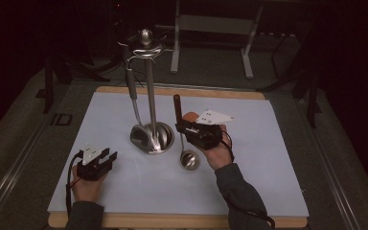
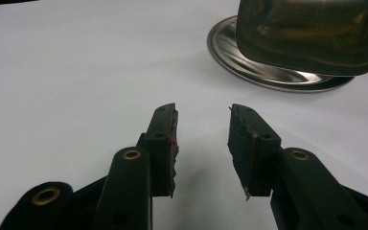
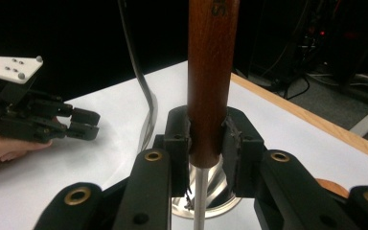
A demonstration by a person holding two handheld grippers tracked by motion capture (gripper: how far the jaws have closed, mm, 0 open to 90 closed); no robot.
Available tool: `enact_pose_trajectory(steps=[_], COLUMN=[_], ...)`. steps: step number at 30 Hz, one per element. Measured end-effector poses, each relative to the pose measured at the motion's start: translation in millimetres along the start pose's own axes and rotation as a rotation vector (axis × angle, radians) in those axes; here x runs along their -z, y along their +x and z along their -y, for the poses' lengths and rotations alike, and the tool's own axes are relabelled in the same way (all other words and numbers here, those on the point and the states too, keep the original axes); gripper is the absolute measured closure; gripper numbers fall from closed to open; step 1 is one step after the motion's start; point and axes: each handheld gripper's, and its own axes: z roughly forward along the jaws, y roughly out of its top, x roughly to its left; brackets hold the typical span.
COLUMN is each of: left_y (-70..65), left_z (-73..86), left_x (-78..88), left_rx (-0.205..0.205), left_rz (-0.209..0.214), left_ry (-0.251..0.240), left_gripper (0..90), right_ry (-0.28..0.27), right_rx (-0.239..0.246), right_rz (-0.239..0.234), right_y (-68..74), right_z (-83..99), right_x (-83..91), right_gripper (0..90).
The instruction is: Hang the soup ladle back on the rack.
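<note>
A small ladle stands upright in my right gripper [image 1: 179, 127], its bowl [image 1: 189, 160] resting on the white mat and its brown wooden handle [image 1: 177, 106] pointing up. In the right gripper view both pads press on that wooden handle [image 3: 211, 72], and the thin metal shaft [image 3: 200, 196] drops below my right gripper [image 3: 210, 132]. My left gripper [image 1: 110, 156] rests low at the front left of the mat, open. In the left gripper view, my left gripper [image 2: 203, 122] has nothing between its fingers.
A steel utensil stand [image 1: 149, 86] with a round dished base [image 1: 163, 139] rises at mid-mat, and a larger utensil [image 1: 130, 76] hangs from its top ring. That base [image 2: 278, 74] lies just ahead of the left jaws. Wooden table edges [image 1: 182, 91] frame the white mat [image 1: 268, 158].
</note>
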Motion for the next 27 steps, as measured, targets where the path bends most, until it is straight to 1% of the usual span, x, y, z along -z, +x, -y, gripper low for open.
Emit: enact_pose_trajectory(steps=[4,10,20,27], left_y=[-0.2,-0.2,-0.3,-0.2], left_z=[-0.1,-0.1,-0.1,-0.1], left_x=[-0.2,-0.3,-0.3,-0.2], left_rx=[0.001,0.000,-0.002,-0.003], left_rz=[0.000,0.001,0.000,0.001], left_ry=[0.002,0.002,0.001,0.001], left_gripper=[63.1,63.1,63.1,63.1], right_ry=[0.000,-0.003,-0.020,-0.030], right_rx=[-0.006,-0.012,0.003,0.010], right_rz=[0.024,0.035,0.061,0.064], right_y=[1.4,3.9,10.6,14.3], right_z=[-3.7,-8.0,-20.6,-27.3], right_x=[-2.1,-4.7,-5.6,-6.2], right_gripper=[74.1,74.0,74.0,74.0])
